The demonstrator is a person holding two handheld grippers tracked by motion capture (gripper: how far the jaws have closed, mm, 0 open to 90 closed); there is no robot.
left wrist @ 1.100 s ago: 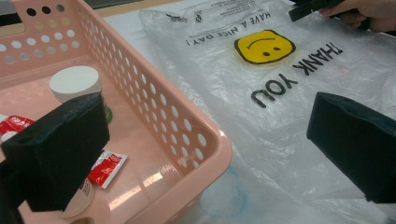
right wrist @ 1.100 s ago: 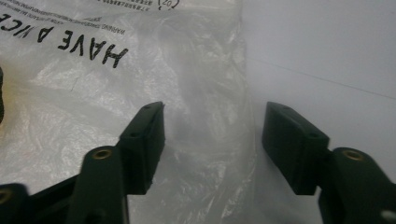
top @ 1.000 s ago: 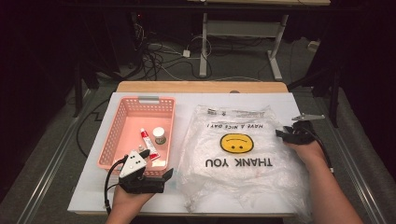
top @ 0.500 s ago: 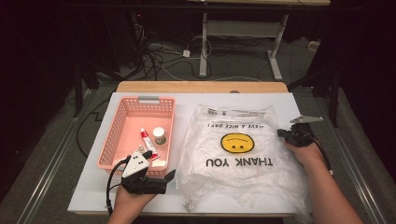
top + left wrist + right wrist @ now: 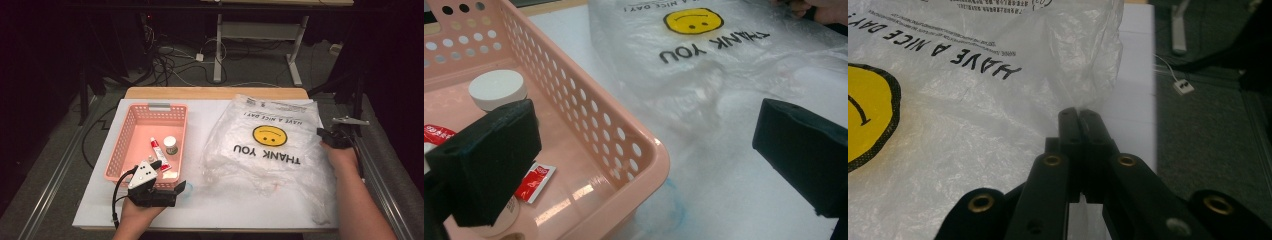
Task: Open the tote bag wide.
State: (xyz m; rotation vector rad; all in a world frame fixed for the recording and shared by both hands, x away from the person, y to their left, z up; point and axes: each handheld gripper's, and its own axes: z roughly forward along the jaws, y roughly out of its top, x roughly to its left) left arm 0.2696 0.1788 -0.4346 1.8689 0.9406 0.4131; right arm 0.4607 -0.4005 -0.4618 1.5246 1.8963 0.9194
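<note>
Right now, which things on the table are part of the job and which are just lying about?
Likely in play:
- plastic bag, pinched at its edge by the right hand-held gripper
- pink basket, where the left hand-held gripper hangs open
- small jar, red tube, sachet

Lying about:
- floor cables
- desk frame

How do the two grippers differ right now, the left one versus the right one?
The left gripper has its jaws spread wide, empty, straddling the near corner of the pink basket; the right gripper has its jaws pressed together on an edge of the plastic bag. In the high view the left gripper sits at the table's near edge beside the basket, while the right gripper is at the bag's far right side. Both are hand-held with black jaws.
</note>
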